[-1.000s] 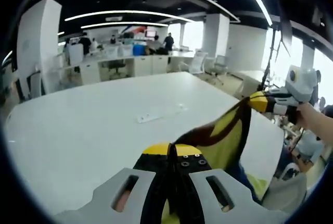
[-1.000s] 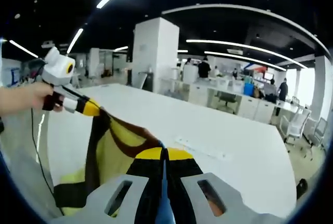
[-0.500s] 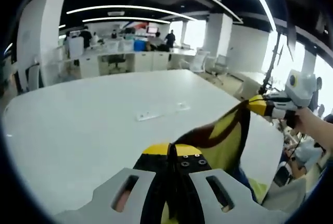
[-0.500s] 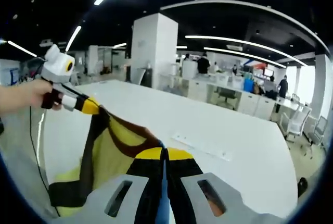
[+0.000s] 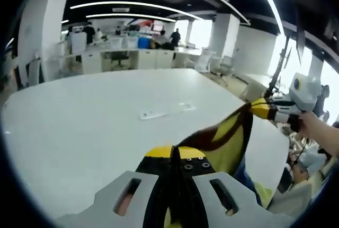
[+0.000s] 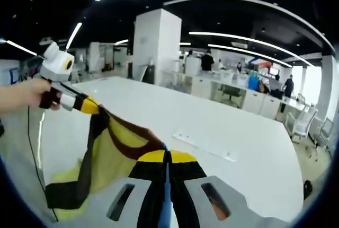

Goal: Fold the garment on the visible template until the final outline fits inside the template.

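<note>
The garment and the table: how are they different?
The garment is yellow with dark brown bands; the table is plain white. The garment hangs in the air, stretched between the left gripper and the right gripper; the table lies flat beneath it. The garment sags and creases; the table top is smooth. What they share is not plain.

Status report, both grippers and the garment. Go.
Left gripper and right gripper both shut on the garment. Garment lifted, stretched between them above the white table. Template not identifiable.
</note>
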The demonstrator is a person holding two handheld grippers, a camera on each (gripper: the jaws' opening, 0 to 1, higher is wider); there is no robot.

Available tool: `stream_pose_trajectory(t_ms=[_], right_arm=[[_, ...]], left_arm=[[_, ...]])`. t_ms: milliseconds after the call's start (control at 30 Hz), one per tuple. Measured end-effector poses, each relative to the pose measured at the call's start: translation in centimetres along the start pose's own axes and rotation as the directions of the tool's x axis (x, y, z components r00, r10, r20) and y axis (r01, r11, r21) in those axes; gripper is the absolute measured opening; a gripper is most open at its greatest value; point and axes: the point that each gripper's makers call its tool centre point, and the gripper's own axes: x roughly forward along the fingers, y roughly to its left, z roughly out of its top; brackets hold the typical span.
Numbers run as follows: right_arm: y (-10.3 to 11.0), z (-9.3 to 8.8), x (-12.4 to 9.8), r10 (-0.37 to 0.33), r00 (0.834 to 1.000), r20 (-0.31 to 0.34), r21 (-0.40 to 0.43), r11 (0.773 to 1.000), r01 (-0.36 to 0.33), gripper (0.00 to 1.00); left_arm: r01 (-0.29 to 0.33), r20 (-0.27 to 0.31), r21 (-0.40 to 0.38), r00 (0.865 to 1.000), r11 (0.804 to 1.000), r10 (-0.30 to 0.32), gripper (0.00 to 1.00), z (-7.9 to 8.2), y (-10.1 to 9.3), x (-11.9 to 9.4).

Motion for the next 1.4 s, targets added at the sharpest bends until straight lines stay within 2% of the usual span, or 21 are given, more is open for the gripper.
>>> stream_pose_trajectory(t_ms=[300, 733, 1400], right_arm=[[-0.8, -0.5, 1.5, 0.003, 1.000, -0.004, 0.010, 1.000, -0.002, 0.01], [-1.3, -2.6, 3.3, 0.016, 0.999, -0.035, 0.030, 0.999, -0.015, 0.01], [-2.3, -4.1, 5.9, 0.013, 0.999, -0.048, 0.050, 0.999, -0.011, 0.01]], left_arm=[[-0.005, -0.018, 0.004, 1.000, 1.000, 0.005, 0.00, 0.0, 0.8, 1.2], [-0.007, -0.058, -0.014, 0.998, 1.000, 0.006, 0.00, -1.6, 1.8, 3.1], [-0.012, -0.079, -0.034, 0.997, 0.999, 0.009, 0.00, -2.6, 3.3, 5.5]])
